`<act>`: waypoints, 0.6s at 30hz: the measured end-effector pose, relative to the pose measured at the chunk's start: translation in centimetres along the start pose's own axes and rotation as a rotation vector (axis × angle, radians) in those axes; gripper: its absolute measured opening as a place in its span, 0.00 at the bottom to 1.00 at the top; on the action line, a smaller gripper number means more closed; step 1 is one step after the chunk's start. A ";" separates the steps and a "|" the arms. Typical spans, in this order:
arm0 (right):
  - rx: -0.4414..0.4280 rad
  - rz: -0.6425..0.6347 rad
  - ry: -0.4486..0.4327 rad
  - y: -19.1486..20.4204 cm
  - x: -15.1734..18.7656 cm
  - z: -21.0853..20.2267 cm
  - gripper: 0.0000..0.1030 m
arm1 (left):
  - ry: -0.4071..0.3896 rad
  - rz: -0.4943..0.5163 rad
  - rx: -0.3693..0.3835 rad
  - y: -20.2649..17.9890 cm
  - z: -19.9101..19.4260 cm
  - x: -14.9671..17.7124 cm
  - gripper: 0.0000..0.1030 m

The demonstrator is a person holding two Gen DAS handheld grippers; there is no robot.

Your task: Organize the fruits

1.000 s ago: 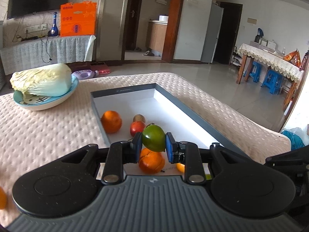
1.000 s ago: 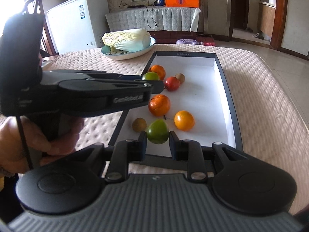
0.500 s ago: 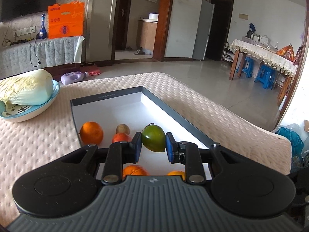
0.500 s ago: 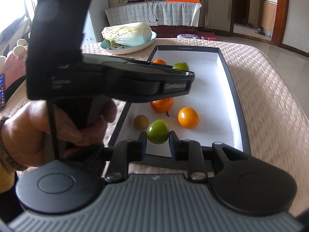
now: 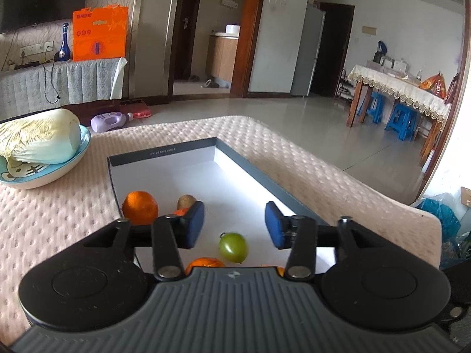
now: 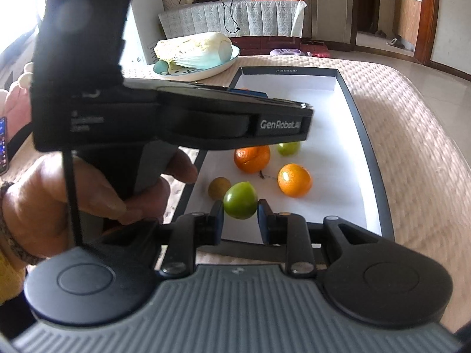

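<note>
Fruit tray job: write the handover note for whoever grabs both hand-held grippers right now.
Left hand-held gripper: open, empty, above the tray; the green fruit beneath it lies loose on the tray floor.
Right hand-held gripper: shut on a second green fruit at the tray's near end, not yet released.
In the tray: three oranges, e.g., two small brown fruits, e.g.; a red one is barely visible.
Left: set down the right one.
</note>
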State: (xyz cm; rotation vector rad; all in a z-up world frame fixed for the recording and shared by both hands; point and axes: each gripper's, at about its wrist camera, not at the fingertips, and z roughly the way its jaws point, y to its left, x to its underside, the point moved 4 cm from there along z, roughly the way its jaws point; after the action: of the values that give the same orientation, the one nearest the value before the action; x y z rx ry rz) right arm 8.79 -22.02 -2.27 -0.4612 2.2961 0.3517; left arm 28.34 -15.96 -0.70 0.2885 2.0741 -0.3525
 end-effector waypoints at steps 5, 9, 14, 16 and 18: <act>0.012 0.013 -0.013 -0.1 -0.2 0.2 0.27 | -0.017 -0.011 -0.009 0.2 -1.1 -0.1 0.53; 0.037 0.050 -0.048 -0.8 -0.7 0.1 0.27 | -0.042 -0.036 -0.025 0.9 -2.8 -0.4 0.53; 0.064 0.110 -0.069 -1.8 -1.0 0.0 0.27 | -0.063 -0.078 -0.051 2.1 -5.0 -0.6 0.54; 0.066 0.128 -0.073 -2.0 -1.1 0.2 0.27 | -0.067 -0.087 -0.062 2.5 -6.0 -0.4 0.55; 0.077 0.134 -0.081 -2.0 -1.3 0.3 0.27 | -0.067 -0.082 -0.075 2.5 -7.0 -0.2 0.55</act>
State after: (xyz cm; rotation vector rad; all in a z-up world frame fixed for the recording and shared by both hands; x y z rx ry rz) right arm 10.66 -23.39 -1.78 -0.2506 2.2576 0.3395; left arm 23.72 -11.07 2.54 0.1455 2.0317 -0.3282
